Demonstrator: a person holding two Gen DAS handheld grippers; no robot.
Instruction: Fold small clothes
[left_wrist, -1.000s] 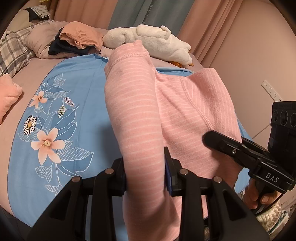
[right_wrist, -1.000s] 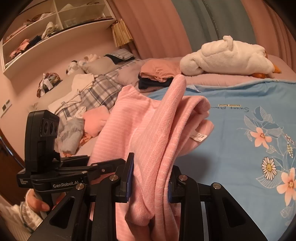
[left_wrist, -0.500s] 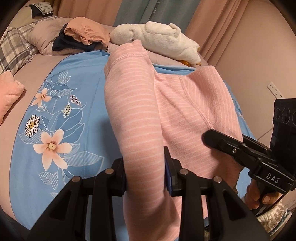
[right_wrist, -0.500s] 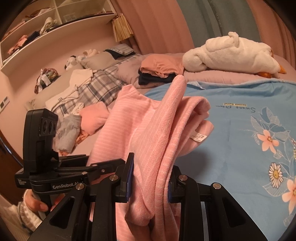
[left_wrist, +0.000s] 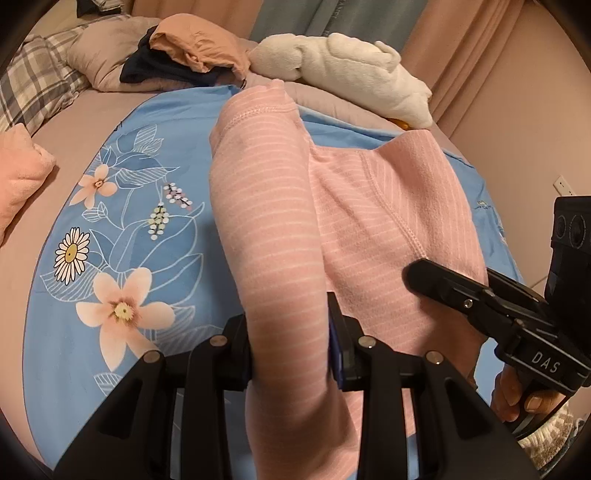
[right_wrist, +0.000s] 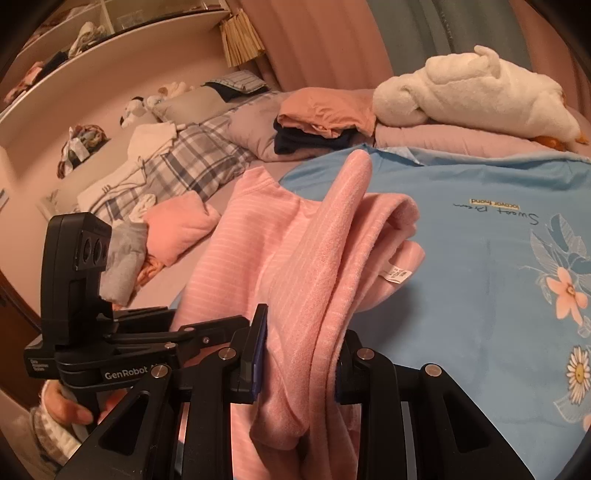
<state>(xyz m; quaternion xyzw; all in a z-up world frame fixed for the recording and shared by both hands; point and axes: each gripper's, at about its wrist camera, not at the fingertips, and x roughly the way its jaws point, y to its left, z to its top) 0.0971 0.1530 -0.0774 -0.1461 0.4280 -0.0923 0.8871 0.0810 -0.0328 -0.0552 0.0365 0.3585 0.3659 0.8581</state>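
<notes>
A pink garment with thin white stripes (left_wrist: 280, 229) hangs between my two grippers above a blue floral sheet (left_wrist: 122, 236). My left gripper (left_wrist: 291, 347) is shut on a bunched fold of it. My right gripper (right_wrist: 299, 354) is shut on another bunched fold of the same garment (right_wrist: 310, 258), whose white care label (right_wrist: 397, 275) shows. The right gripper also shows at the right edge of the left wrist view (left_wrist: 480, 299). The left gripper shows at the left of the right wrist view (right_wrist: 122, 354).
At the far end of the bed lie a white plush toy (left_wrist: 347, 70) and a stack of folded orange and dark clothes (right_wrist: 321, 118). A pink folded item (right_wrist: 181, 229), a grey cloth and plaid bedding (right_wrist: 177, 166) lie to the left. Shelves line the wall.
Both grippers have moved forward over the blue sheet with the pink garment held between them. The grips have not changed.
</notes>
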